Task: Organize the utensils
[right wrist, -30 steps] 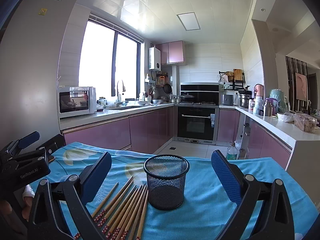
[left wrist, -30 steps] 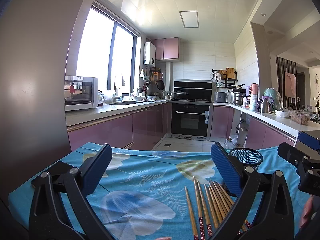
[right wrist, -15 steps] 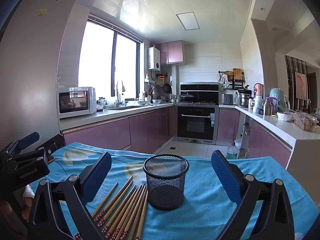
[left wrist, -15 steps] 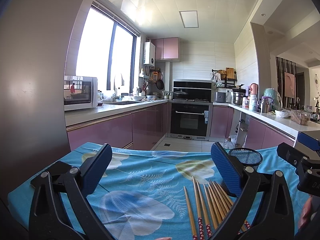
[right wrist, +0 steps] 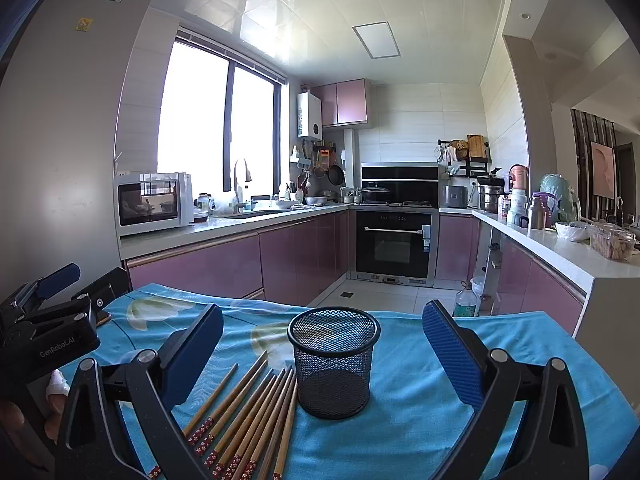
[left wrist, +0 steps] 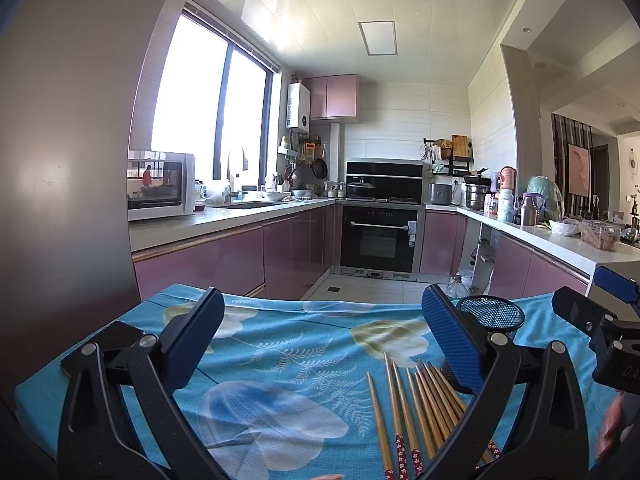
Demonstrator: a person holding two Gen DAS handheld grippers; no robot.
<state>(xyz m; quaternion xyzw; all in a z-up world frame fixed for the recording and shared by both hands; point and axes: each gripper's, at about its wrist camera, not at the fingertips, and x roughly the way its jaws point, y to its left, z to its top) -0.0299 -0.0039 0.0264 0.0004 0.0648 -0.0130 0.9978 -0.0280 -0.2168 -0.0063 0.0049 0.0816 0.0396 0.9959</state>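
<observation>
Several wooden chopsticks with red patterned ends lie side by side on the blue floral tablecloth, just left of an upright black mesh cup. My right gripper is open and empty, with the cup between its fingers in the view. My left gripper is open and empty, over the cloth left of the chopsticks; the cup shows behind its right finger. Each gripper is seen at the edge of the other's view.
The table's far edge drops to a tiled kitchen floor. Pink cabinets and a counter with a microwave run along the left, an oven at the back, a cluttered counter on the right.
</observation>
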